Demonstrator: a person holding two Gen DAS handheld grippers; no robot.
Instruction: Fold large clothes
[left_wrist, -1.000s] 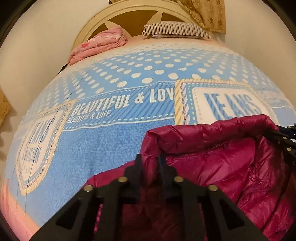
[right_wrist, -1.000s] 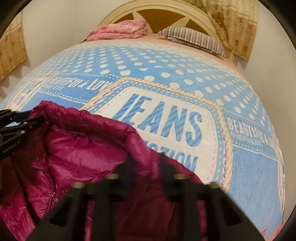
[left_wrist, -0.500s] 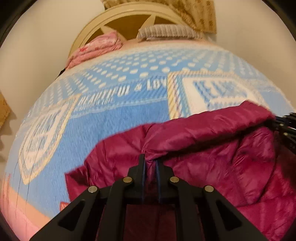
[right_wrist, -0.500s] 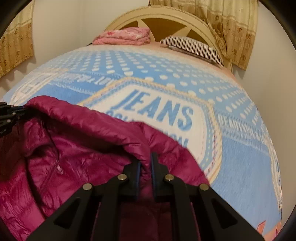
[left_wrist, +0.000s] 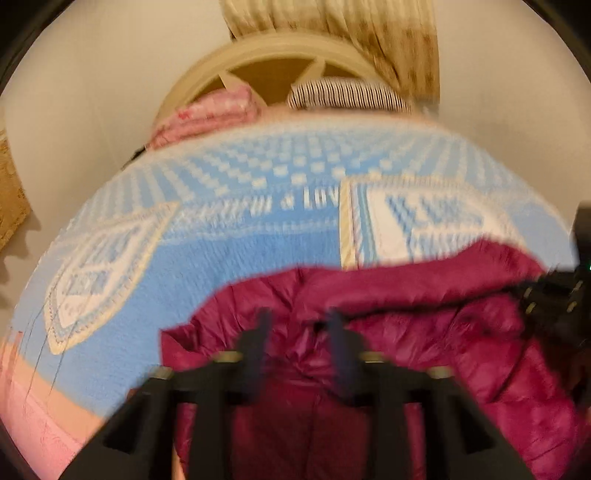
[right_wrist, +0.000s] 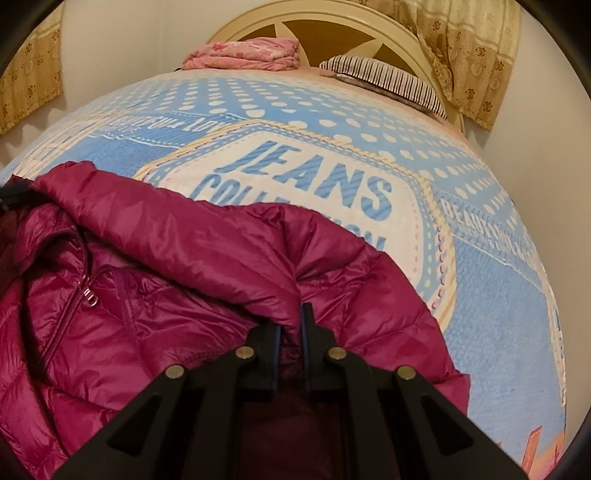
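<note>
Blue patterned bedding covers the bed (left_wrist: 236, 266) that fills the left wrist view, with a pink folded bundle (left_wrist: 207, 118) and a striped pillow (left_wrist: 347, 96) up by the headboard (left_wrist: 266, 62). That view is blurred, yet the left tongs (left_wrist: 299, 328) show a clear gap between their fingers, so they look open, with the edge of the magenta puffer jacket (left_wrist: 424, 332) lying just ahead of them; whether any cloth is caught there cannot be told. At the right edge the other tool is a dark shape against the jacket. From the right wrist view, the right tongs (right_wrist: 290, 325) are pinched tight on a raised fold of the jacket (right_wrist: 207, 251), which lies bunched at the near end of the bed (right_wrist: 498, 314), its zipper pull (right_wrist: 88, 295) exposed. Holding that edge up probably serves to spread the garment flat before folding.
</note>
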